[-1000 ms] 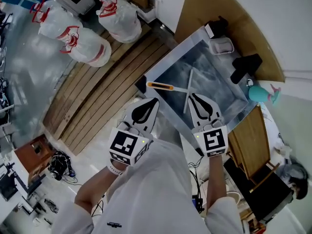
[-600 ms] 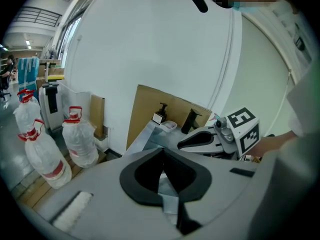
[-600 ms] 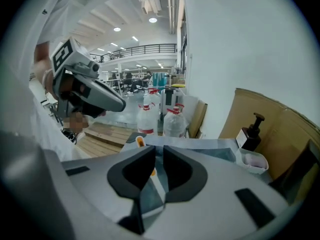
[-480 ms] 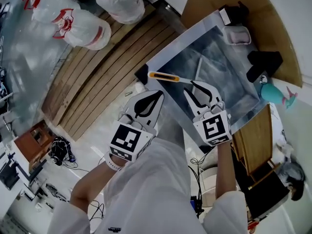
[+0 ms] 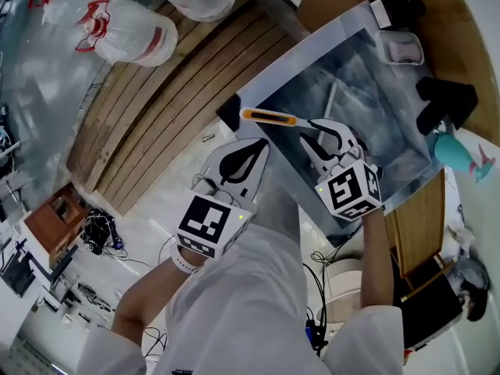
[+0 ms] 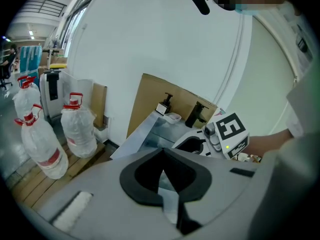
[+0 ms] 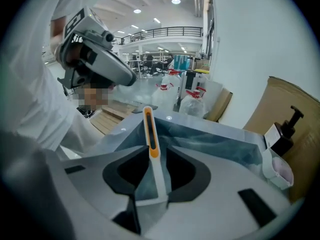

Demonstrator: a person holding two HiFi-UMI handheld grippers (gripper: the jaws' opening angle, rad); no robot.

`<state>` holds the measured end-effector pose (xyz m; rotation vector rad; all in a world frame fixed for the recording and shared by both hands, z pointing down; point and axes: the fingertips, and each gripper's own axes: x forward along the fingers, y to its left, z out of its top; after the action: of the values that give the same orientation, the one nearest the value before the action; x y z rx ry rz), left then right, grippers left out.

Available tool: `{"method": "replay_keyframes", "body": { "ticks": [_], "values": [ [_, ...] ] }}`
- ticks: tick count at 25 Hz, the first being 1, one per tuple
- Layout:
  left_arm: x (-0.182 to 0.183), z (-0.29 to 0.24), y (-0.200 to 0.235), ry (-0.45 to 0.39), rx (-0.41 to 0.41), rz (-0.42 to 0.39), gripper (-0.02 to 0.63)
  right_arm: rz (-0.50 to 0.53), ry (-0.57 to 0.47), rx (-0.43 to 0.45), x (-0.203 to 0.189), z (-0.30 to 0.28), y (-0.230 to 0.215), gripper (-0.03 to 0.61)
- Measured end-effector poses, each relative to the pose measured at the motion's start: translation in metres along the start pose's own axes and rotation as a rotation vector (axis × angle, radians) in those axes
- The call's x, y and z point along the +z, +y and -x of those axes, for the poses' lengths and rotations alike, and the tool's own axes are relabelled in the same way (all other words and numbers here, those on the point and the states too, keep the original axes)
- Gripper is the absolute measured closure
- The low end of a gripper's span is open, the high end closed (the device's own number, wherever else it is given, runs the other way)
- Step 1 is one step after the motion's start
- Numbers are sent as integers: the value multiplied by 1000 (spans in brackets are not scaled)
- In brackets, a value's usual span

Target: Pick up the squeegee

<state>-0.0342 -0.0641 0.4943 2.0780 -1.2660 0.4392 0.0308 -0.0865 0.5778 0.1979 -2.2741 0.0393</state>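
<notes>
Right claw (image 7: 157, 153): clenched on the squeegee (image 7: 150, 131), with your jaws pressing either side of its white shaft just below the orange-rimmed grip, lower centre of the right gripper view. In the head view the squeegee (image 5: 269, 117) juts from that claw (image 5: 312, 131) at centre frame, its grip reaching the left rim of the sink (image 5: 289, 61). Handling, as judged: light, rigid plastic with a smooth surface, perhaps damp, so liable to swivel in a narrow pinch. The shaft where you have it looks the sound place to hold. The blade end cannot be made out behind the jaws. Left claw (image 6: 162, 151): closed on nothing, tips meeting, held left of the sink. Writing: none legible on the squeegee. The cubes bear square patterns only. The label on the pump bottle (image 7: 282, 134) at right and the red bands on the water jugs (image 6: 80, 131) at left are too small to read.
</notes>
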Motion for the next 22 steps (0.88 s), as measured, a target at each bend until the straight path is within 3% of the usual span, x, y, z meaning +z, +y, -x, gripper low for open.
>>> {"method": "replay_keyframes", "body": {
  "ticks": [17,22],
  "values": [
    [-35,-27,10,61,2,31,611,121,81,116,-47,-62,9,483],
    [-40,-28,10,62,4,38,611,158,75,125,-47,-65,10,515]
  ]
}}
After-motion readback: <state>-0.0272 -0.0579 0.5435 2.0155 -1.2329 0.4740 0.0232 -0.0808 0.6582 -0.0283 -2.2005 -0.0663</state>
